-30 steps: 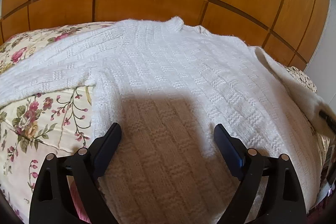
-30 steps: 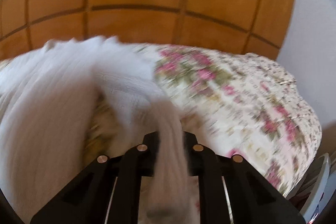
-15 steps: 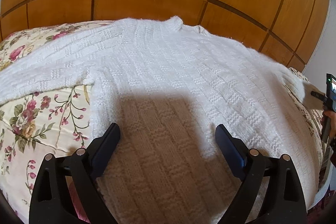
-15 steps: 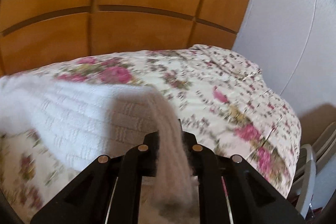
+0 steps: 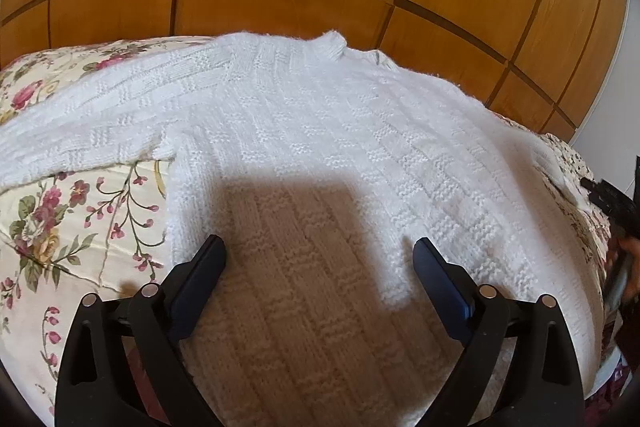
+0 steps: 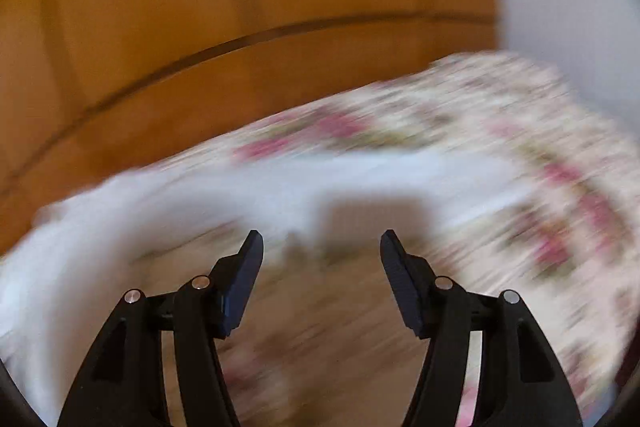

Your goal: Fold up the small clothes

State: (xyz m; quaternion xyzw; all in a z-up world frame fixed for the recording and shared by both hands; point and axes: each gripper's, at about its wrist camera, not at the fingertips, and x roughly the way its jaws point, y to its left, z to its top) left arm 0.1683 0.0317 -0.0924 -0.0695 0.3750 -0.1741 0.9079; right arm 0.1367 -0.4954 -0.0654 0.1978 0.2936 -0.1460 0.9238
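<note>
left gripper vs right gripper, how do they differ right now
The left gripper hangs over the white sweater body; the right gripper is over the floral bedspread, just short of a sleeve. The left's jaws stand wider; the right's are narrower and opening. The left's view is sharp, the right's motion-blurred. Both grip nothing.

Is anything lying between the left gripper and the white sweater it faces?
Nothing visible does. The left gripper is open directly over the white knit sweater, spread flat on the floral bedspread; only its own shadow falls on the knit.
</note>
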